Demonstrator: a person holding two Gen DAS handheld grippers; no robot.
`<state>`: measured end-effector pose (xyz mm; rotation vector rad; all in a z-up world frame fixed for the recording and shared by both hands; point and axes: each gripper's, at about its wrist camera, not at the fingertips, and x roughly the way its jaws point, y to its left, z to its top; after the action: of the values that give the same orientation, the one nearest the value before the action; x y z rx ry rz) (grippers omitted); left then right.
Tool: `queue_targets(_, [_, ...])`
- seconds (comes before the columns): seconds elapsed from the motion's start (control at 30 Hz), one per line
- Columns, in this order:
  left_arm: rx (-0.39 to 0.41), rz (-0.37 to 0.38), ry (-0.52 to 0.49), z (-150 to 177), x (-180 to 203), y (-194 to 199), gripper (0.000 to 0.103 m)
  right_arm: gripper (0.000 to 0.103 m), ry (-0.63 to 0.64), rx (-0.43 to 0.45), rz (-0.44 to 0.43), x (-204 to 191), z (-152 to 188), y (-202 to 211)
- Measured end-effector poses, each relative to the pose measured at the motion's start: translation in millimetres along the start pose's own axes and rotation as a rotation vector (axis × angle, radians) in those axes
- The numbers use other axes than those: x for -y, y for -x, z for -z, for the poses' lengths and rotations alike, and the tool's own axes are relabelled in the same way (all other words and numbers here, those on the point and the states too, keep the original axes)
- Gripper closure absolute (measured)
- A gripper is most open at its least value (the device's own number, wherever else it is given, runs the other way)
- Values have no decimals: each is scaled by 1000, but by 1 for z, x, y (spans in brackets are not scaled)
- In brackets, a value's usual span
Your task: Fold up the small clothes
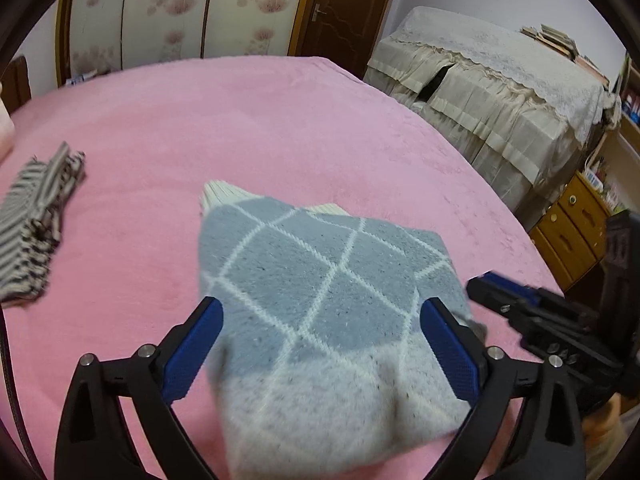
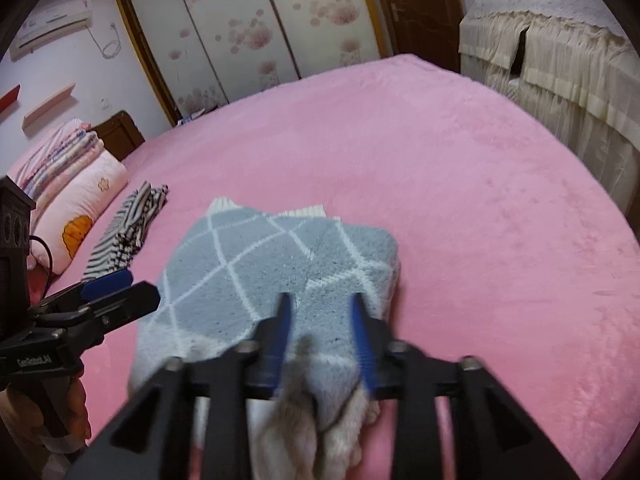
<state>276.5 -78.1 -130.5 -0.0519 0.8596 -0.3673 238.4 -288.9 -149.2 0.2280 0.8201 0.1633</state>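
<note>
Blue-padded fingers (image 1: 195, 350) of the left gripper (image 1: 320, 344) stand wide apart, one on either side of the near end of the folded sweater (image 1: 316, 300); neither pad visibly presses the knit, so this hand looks to be straddling the bundle rather than holding it. On the right gripper (image 2: 322, 336), the fingers (image 2: 280, 336) are set narrow, with a bunch of the sweater's near edge and a fuzzy pale tuft between them; whether the pads actually pinch the cloth or only bracket it I cannot tell.

My reading is that the right hand is at the near right corner to lift or tuck that edge, while the left, opened wide, is placed to steady or square the bundle.

Outward from both, the grey-blue, white-diamond sweater lies folded on the pink bed (image 1: 280, 128), its ribbed cream cuffs poking out at the far end. Well apart to the left is a striped garment (image 1: 36, 216), rumpled.

Only the left wrist view shows the wide span across the sweater's width, and the right gripper coming in from the side. Only the right wrist view shows the cloth gathered between the narrow fingers, the left gripper's closed-looking side profile, and the pillows (image 2: 80, 200) beyond the striped garment.
</note>
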Motion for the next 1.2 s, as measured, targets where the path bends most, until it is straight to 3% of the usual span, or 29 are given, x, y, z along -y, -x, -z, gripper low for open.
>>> queue_targets(0.17, [-8,-34,-1,0,2,28,2,54,19,51,15,-5,-5,37])
queue_targets(0.23, [-14,-48,6,0,2,38,1,39,31,70,26,-7,-6,52])
queue_targets(0.33, [-83,-18,-21,2,5,48,1,24,54,105,47,-12,-9,72])
queue_targets(0.4, [-126,-13,-53,4,8,53,1,22,70,104,44,-15,-13,82])
queue_targets(0.63, [-67,-26,-95,14,15,72,0,17,60,100,34,-12,-18,101])
queue_targets(0.87, [-127,4,-53,29,-8,51,0,16,2,-48,-22,8,-4,60])
queue_targets(1.07, [-200,53,53,42,-37,13,0,16,-107,-201,-126,32,21,3])
queue_targets(1.2, [-213,135,138,47,-55,-13,0,16,-196,-259,-208,48,32,-28])
